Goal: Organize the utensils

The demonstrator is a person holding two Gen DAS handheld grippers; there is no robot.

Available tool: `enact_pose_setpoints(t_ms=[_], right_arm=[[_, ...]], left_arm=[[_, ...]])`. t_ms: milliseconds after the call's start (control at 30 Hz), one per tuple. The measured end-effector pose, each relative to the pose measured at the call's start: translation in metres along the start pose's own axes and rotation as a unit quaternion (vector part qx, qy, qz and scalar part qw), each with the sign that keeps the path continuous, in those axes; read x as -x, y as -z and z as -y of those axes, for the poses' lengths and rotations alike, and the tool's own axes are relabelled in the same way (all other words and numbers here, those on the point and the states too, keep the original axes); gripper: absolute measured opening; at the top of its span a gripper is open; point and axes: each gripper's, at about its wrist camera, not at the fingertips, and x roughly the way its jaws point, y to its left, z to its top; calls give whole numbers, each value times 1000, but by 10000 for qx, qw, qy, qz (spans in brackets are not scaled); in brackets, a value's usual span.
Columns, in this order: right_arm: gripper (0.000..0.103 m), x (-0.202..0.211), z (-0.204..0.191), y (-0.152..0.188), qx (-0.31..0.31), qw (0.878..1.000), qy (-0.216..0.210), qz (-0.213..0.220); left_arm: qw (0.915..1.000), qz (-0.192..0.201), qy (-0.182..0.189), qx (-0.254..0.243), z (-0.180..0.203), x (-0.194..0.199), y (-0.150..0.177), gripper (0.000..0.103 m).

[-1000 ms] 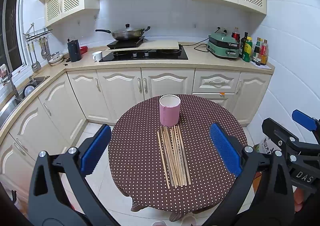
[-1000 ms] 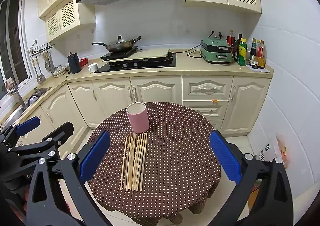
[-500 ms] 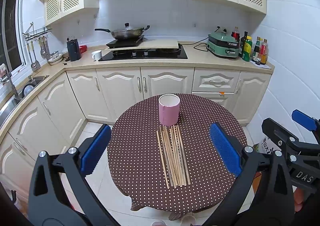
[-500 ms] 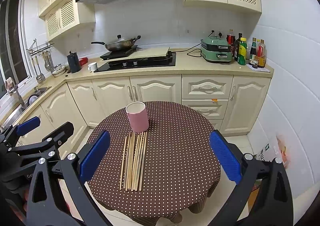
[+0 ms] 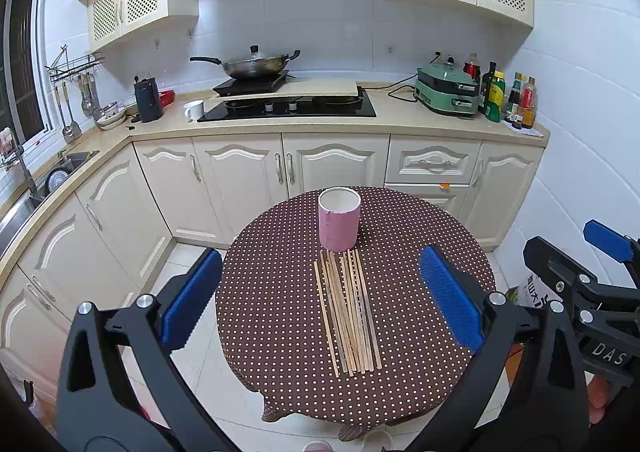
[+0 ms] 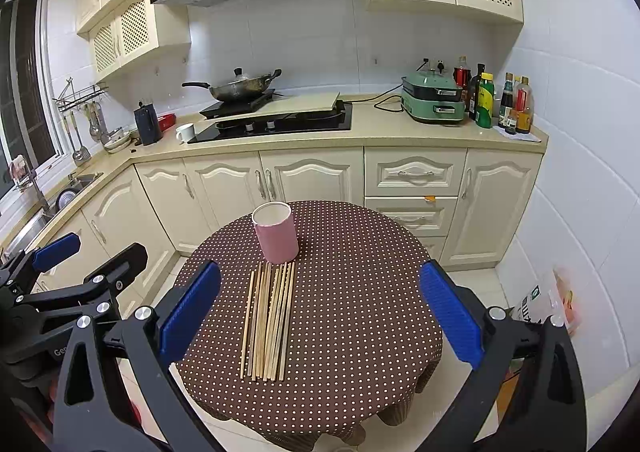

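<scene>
Several wooden chopsticks point(image 5: 347, 314) lie side by side on a round table with a brown dotted cloth point(image 5: 420, 380); they also show in the right wrist view point(image 6: 267, 320). A pink cylindrical holder point(image 5: 339, 224) stands upright just behind them, empty as far as I see; it also shows in the right wrist view point(image 6: 276, 233). My left gripper point(image 5: 320, 302) is open and empty, held above and in front of the table. My right gripper point(image 6: 318, 312) is open and empty, to the right of the left one.
Cream kitchen cabinets point(image 5: 256, 172) stand behind the table. The counter holds a hob with a wok point(image 5: 256, 66), a green appliance point(image 5: 447, 90) and bottles point(image 5: 516, 100). A sink point(image 5: 60, 172) is at the left. A packet point(image 6: 548, 306) lies on the floor at the right.
Both grippers stay open and nearly still; the view has drifted only slightly. Nothing on the table has moved.
</scene>
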Motion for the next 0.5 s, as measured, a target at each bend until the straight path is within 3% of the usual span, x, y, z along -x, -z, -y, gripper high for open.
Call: enact_pose_setpoints(t_ms=[500], right_arm=[[96,-7,7,5,-94,9997,-106,-223]], left_arm=[[9998,-188,-38,11,2,-8,6,97]])
